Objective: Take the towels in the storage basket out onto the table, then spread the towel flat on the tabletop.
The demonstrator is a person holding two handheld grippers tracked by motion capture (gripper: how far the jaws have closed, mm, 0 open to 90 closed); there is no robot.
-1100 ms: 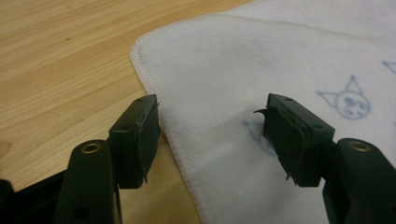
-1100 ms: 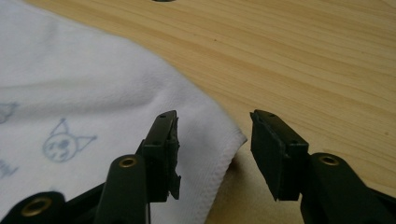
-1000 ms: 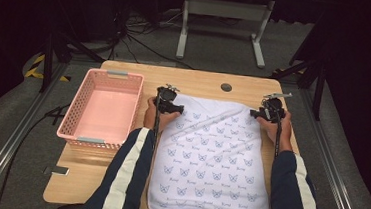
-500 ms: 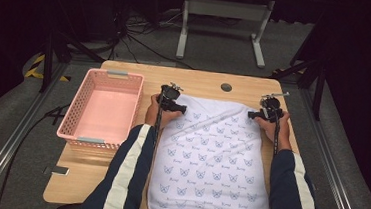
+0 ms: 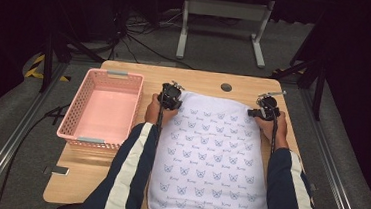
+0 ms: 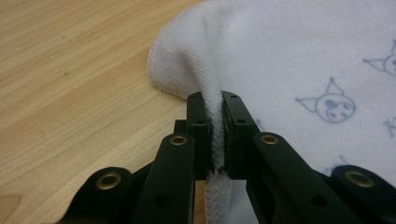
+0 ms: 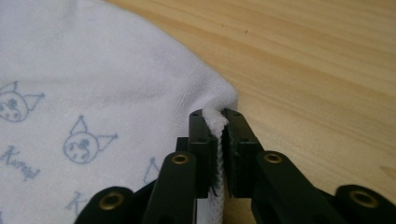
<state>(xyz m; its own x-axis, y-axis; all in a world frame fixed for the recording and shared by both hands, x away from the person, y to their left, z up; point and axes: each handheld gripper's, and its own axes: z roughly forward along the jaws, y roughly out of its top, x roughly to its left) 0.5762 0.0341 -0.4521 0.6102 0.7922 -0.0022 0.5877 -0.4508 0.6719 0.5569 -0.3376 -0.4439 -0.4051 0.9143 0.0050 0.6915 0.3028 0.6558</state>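
Hands forward, both grippers' fingers pinching towel corners.

High cam overhead, gripper cams close, shared towel

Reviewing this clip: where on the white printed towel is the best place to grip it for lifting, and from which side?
The towel is best taken by its two far corners, coming from the person's side. It lies flat, so only its hemmed edge offers a pinchable fold. The left gripper and right gripper have just closed on those corners, hem bunched between the jaws.
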